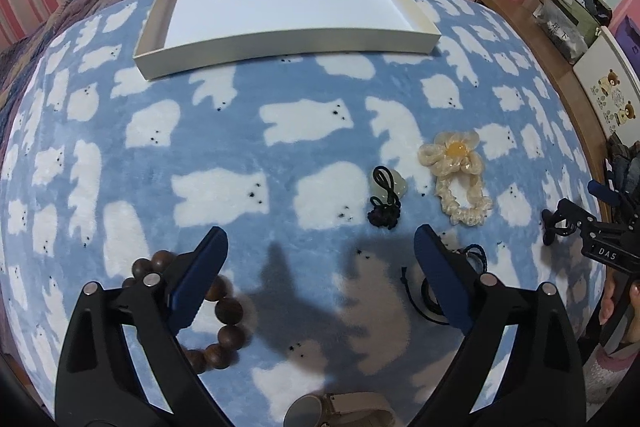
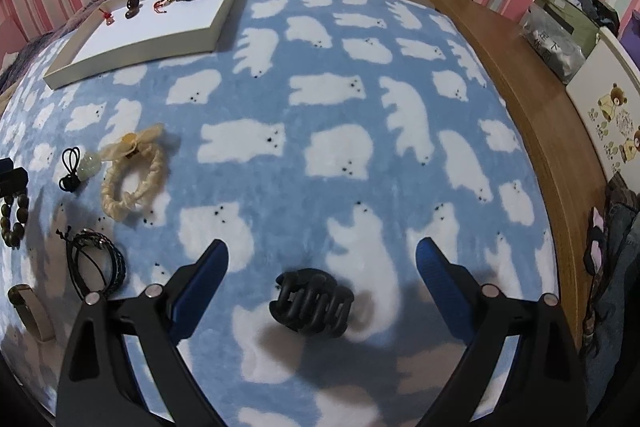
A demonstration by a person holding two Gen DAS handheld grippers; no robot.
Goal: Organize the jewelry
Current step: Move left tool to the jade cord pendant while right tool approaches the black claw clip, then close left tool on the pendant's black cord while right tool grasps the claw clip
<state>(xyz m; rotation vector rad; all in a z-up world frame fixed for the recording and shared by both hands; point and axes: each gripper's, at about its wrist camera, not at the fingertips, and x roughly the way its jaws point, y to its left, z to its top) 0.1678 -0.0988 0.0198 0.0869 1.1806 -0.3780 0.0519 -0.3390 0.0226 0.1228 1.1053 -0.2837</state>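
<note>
Left gripper (image 1: 320, 247): jaws wide, nothing held, wooden bead bracelet (image 1: 224, 311) beneath.
Right gripper (image 2: 322, 253): spread wide over the black hair claw (image 2: 312, 307).
Mid-blanket (image 1: 240, 155): cream scrunchie (image 1: 460, 175), jade pendant (image 1: 390, 187).
Far: white tray (image 1: 288, 41), 4 pieces inside.

Blue blanket (image 2: 320, 99), white bears; black claw clip (image 2: 312, 309)

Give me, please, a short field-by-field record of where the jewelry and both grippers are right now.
surface: blanket
tray: four corded pieces along its far wall
hair claw: on blanket, between open right gripper fingers, untouched
scrunchie: on blanket, beside jade pendant
bead bracelet: partly under left gripper, open, empty
black cords: loose on blanket
watch: bottom edge, partly seen
</note>
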